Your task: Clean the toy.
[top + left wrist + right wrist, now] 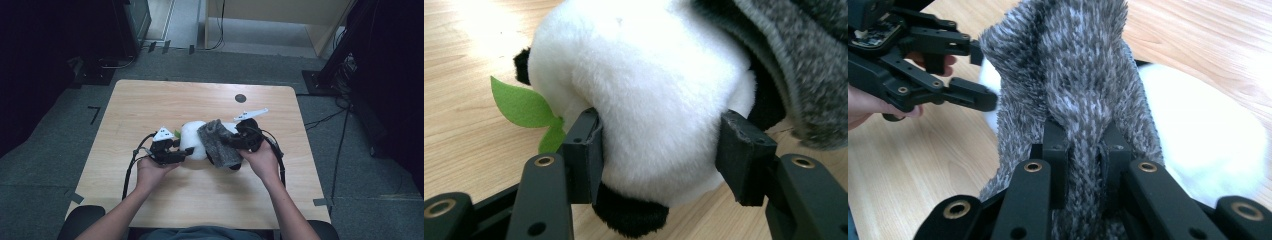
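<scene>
Left gripper view — jaws around panda

Overall light: dim room in the high view, with dark corners around the wooden table
Brightest area: the white plush panda glares, its fur detail washed out
Glare: pale sheen on the table's far left corner in the left gripper view
Shadows: soft and short under the panda
Focus: the grey knitted cloth is sharp at centre and softer toward the top edge
Sharpness: the high view is grainy and slightly soft
</scene>
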{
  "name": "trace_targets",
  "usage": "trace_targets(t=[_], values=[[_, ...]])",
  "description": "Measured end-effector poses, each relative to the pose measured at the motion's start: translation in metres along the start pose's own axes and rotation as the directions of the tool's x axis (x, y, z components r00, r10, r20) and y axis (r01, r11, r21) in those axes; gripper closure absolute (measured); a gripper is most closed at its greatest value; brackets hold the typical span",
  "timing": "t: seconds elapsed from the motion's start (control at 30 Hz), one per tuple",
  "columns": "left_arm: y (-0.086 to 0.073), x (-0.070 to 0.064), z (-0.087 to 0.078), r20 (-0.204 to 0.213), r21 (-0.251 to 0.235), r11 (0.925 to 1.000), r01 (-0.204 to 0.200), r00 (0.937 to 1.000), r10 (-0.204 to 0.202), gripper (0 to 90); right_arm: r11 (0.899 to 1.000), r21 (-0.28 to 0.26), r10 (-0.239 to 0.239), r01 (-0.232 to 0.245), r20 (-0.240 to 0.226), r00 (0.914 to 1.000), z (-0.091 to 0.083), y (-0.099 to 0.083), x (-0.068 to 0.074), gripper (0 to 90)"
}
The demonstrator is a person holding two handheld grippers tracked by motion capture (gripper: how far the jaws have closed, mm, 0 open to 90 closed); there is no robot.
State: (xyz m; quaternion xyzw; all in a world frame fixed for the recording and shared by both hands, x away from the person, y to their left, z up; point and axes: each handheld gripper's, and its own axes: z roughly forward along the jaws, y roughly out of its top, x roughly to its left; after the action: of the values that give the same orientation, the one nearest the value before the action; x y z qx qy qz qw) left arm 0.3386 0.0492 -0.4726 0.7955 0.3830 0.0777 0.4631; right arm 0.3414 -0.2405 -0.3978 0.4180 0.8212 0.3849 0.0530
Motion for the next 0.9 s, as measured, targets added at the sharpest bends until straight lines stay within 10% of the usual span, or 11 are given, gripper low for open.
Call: trace_targets(t=[0.37,0.9], values=[[0.000,0.000,0.000,-0.005,0.001,1.0000,-0.008,1.0000,0.008,44.7,0.996,-0.029,0.092,-0.090,0.080,0.9925,-0.028,-0.019,-0.033,79.1],[-0.001,0.000,0.000,-0.005,-0.006,0.9999,-0.011,0.9999,0.011,44.4,0.984,-0.009,0.177,-0.178,0.141,0.9740,-0.016,-0.048,-0.060,79.1]])
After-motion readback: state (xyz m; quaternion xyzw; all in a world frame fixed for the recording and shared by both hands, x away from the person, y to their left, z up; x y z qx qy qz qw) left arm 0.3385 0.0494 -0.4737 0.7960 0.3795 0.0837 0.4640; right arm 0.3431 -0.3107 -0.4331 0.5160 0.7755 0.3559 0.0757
